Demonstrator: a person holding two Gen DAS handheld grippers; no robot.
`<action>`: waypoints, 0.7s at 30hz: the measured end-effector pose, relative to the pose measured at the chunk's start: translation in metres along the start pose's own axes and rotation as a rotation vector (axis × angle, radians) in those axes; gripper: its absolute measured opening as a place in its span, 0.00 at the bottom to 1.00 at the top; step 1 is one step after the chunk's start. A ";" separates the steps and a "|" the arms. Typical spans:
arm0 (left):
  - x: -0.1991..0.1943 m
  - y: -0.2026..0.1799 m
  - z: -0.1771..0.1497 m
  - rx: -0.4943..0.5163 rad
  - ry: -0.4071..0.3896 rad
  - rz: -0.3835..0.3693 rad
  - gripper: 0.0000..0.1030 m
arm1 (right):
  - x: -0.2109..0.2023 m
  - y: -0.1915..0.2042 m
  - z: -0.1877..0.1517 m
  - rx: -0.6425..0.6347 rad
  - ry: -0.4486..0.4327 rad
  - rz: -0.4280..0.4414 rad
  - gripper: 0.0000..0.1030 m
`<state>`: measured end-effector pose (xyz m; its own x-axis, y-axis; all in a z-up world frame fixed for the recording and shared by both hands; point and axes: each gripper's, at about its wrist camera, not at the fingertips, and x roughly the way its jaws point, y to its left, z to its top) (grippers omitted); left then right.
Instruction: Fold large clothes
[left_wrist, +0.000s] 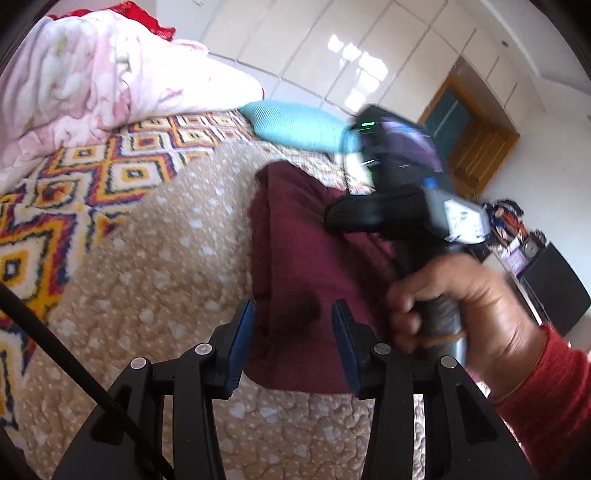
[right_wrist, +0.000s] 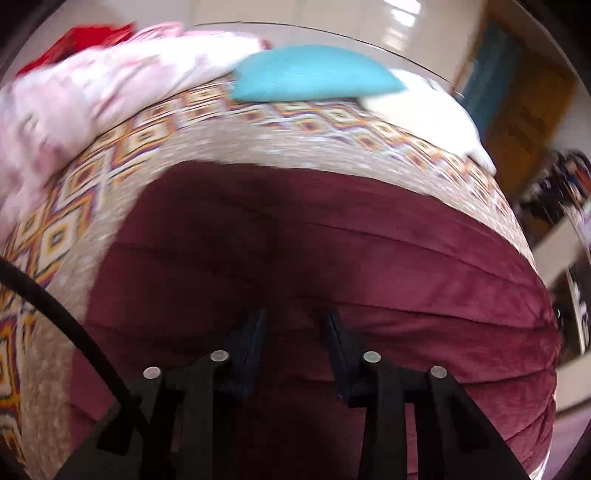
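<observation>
A dark maroon garment (left_wrist: 295, 236) lies folded on the beige dotted bedspread (left_wrist: 159, 266). My left gripper (left_wrist: 293, 314) is open just above its near edge, holding nothing. The right gripper's body (left_wrist: 399, 184) shows blurred in a hand at the right, over the garment. In the right wrist view the maroon garment (right_wrist: 351, 258) fills the middle, with layered folds. My right gripper (right_wrist: 295, 321) is open close above it, empty.
A pink and white quilt (left_wrist: 74, 85) is heaped at the far left of the bed. A turquoise pillow (left_wrist: 295, 125) lies at the far edge. A diamond-patterned blanket (left_wrist: 110, 166) lies under the bedspread. A wooden door (left_wrist: 476, 147) and dark furniture (left_wrist: 554, 288) stand at right.
</observation>
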<state>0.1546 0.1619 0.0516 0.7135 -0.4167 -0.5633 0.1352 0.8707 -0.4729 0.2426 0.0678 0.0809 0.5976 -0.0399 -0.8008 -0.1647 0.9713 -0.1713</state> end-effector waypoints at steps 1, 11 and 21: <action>-0.001 0.001 0.001 0.001 -0.011 0.010 0.44 | -0.002 0.022 0.000 -0.052 -0.004 -0.009 0.05; -0.005 0.008 0.005 -0.010 -0.028 0.072 0.53 | -0.043 -0.068 -0.017 0.051 -0.167 0.100 0.49; -0.003 -0.004 -0.001 0.044 -0.042 0.113 0.61 | 0.002 -0.278 -0.079 0.442 -0.015 -0.301 0.39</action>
<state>0.1509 0.1598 0.0545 0.7539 -0.3052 -0.5818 0.0818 0.9223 -0.3777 0.2277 -0.2210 0.0821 0.5790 -0.3321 -0.7446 0.3602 0.9235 -0.1318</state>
